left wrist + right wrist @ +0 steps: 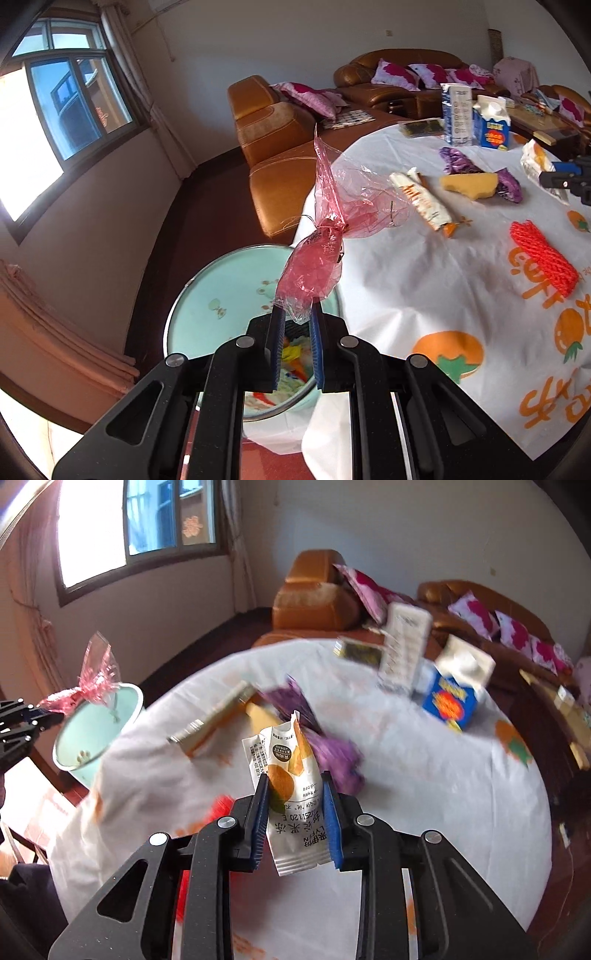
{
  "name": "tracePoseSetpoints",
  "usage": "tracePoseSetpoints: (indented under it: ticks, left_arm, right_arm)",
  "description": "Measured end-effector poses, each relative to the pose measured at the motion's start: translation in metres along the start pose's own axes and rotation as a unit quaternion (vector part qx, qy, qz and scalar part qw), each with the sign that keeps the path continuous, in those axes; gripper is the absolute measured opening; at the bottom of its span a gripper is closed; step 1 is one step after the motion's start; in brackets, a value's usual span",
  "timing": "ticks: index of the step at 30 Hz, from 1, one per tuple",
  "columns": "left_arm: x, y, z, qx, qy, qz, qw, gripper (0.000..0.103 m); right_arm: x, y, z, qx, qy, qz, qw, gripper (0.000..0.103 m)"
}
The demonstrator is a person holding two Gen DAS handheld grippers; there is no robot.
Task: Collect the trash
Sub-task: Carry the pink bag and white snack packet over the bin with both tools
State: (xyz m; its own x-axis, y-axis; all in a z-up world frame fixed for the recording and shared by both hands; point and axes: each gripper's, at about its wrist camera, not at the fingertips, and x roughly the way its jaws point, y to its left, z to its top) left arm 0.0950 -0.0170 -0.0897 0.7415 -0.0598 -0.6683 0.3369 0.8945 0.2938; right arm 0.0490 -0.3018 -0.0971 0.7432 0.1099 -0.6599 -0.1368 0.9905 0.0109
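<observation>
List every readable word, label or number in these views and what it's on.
"果冻": snack wrapper; its other print is too small.
Orange lettering on tablecloth: stylised, unreadable.
Blue carton, white carton, long wrapper: too small or blurred.

The cellophane [325,254] is see-through pink-red with small white print; the bin [207,291] is pale mint with a silvery rim and small beige motifs inside; the tablecloth [424,288] is white with orange fruit, green leaves and orange lettering; the net [543,258] is bright orange-red; the sponge [469,186] is yellow; the foil wrappers [460,160] are purple; the carton [491,125] is blue and white with a yellow and red label; the sachet [295,794] is white with orange discs, a dark round badge and black lettering; the sofa [280,147] is tan-orange; the cushions [395,74] are pale pink with magenta blotches; the gripper pads [332,819] are blue on black frames.
</observation>
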Motion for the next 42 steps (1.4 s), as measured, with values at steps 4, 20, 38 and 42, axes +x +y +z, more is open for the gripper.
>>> tracePoseSetpoints:
  ticks: [4, 20, 38, 42]
  left_arm:
    - [0.003, 0.013, -0.007, 0.000, 0.006, 0.030, 0.9995, 0.013]
    - [0.012, 0.063, -0.027, -0.016, 0.030, 0.096, 0.9948, 0.013]
    - [0.031, 0.103, -0.043, -0.039, 0.062, 0.139, 0.9876, 0.013]
    - [0.031, 0.107, -0.044, -0.041, 0.063, 0.145, 0.9865, 0.013]
  right_arm:
    - [0.011, 0.028, 0.020, -0.027, -0.008, 0.014, 1.000, 0.028]
    - [0.054, 0.126, 0.071, -0.102, -0.019, 0.061, 0.993, 0.028]
    - [0.092, 0.173, 0.092, -0.143, -0.004, 0.078, 0.987, 0.028]
    - [0.099, 0.184, 0.095, -0.155, -0.002, 0.081, 0.985, 0.028]
